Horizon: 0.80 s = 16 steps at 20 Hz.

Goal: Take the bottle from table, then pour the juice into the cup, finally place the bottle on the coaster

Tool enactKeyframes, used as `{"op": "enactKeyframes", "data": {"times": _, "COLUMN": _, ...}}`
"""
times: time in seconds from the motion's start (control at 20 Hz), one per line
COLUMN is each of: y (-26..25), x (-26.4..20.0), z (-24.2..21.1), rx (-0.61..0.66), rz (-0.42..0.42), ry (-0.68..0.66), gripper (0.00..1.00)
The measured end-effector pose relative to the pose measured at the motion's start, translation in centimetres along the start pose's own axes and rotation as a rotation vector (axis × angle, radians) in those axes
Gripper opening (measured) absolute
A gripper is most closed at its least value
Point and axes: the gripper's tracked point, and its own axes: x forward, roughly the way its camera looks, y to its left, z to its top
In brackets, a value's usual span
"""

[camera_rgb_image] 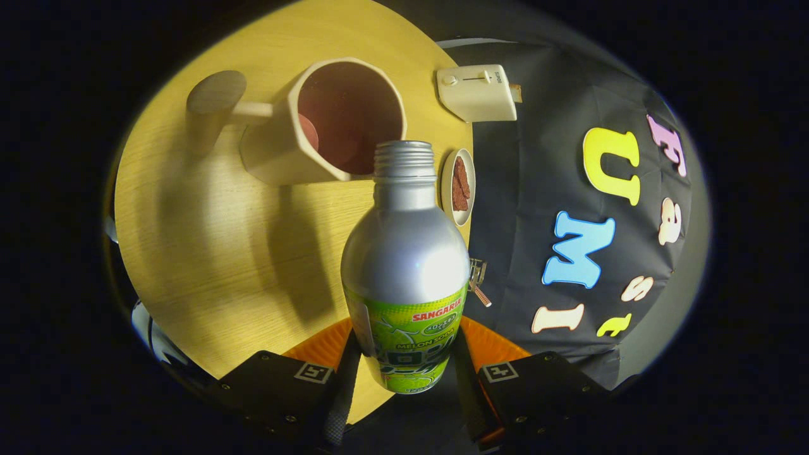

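Bottle (404, 265), silver with a green label and no cap, stands at lower centre of the frame, pinched on both sides by the jaws of the gripper (404, 373). At upper left on the wooden bench (208, 253) lies a round coaster (216, 91); right of it the beige cup (322, 120) sits just beyond the bottle's open neck. Further right are a small dish (458, 186) and a white toaster (477, 93).
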Motion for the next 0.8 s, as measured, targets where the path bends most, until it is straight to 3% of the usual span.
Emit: {"op": "enactKeyframes", "data": {"times": 0.8, "y": -1.6, "x": -0.4, "z": -0.4, "rx": -0.190, "rz": -0.025, "ry": 0.056, "gripper": 0.70}}
